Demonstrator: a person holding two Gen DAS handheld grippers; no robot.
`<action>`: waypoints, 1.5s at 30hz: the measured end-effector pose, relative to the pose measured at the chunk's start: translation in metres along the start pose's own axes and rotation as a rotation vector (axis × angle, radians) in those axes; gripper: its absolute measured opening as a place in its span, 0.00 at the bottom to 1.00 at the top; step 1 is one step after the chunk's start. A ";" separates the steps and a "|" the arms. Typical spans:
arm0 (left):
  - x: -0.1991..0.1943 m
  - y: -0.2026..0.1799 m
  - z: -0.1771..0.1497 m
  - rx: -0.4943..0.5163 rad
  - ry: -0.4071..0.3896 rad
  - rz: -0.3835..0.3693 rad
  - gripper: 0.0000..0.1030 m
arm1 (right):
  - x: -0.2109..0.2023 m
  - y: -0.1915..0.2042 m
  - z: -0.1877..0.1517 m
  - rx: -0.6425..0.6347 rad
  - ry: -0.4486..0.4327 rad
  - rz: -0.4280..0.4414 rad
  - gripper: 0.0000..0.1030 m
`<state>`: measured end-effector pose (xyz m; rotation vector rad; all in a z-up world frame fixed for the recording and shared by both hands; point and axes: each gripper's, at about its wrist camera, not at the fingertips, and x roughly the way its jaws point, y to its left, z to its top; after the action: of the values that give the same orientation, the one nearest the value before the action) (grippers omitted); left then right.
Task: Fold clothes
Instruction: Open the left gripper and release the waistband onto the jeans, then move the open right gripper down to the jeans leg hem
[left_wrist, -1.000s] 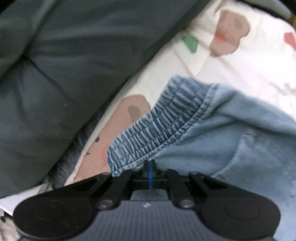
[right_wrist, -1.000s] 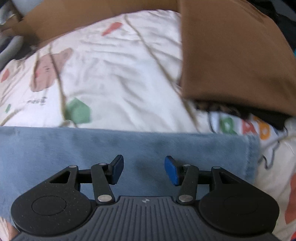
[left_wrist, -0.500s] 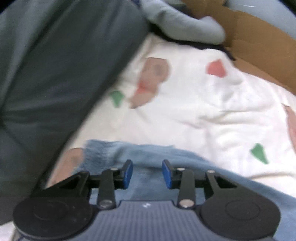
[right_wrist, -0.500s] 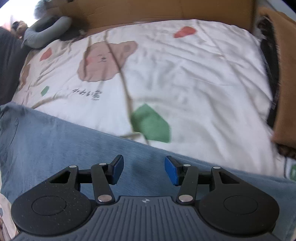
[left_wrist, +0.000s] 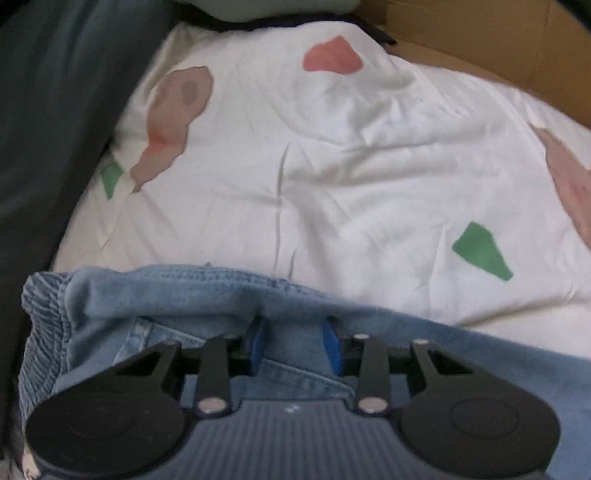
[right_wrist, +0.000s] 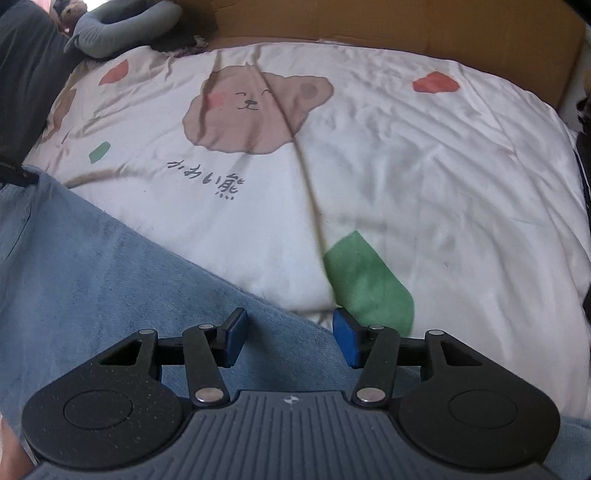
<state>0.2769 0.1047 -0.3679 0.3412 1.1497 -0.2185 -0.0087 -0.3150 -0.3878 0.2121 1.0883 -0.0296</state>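
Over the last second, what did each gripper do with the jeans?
The left gripper let go of the elastic waistband it had pinched and now stands open over the jeans. The right gripper stayed open, holding nothing, its jaws closing slightly. Both views swung across the bear-print quilt.

On the white bedcover (right_wrist: 424, 177) below my right gripper, the dark handwritten characters "かわい熊" (right_wrist: 201, 181) sit just under the printed brown bear face (right_wrist: 255, 110). Nothing else readable.
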 end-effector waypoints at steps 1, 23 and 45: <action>0.001 0.002 0.002 -0.024 0.008 0.000 0.37 | -0.002 -0.002 0.001 0.007 0.001 0.006 0.52; -0.057 0.034 0.014 -0.076 0.087 0.098 0.38 | -0.146 -0.182 -0.111 0.293 -0.062 -0.319 0.34; -0.235 0.105 -0.039 -0.249 0.008 0.212 0.56 | -0.107 -0.238 -0.106 0.328 -0.041 -0.230 0.33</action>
<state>0.1866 0.2151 -0.1502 0.2406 1.1252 0.1115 -0.1814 -0.5368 -0.3779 0.3782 1.0583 -0.4189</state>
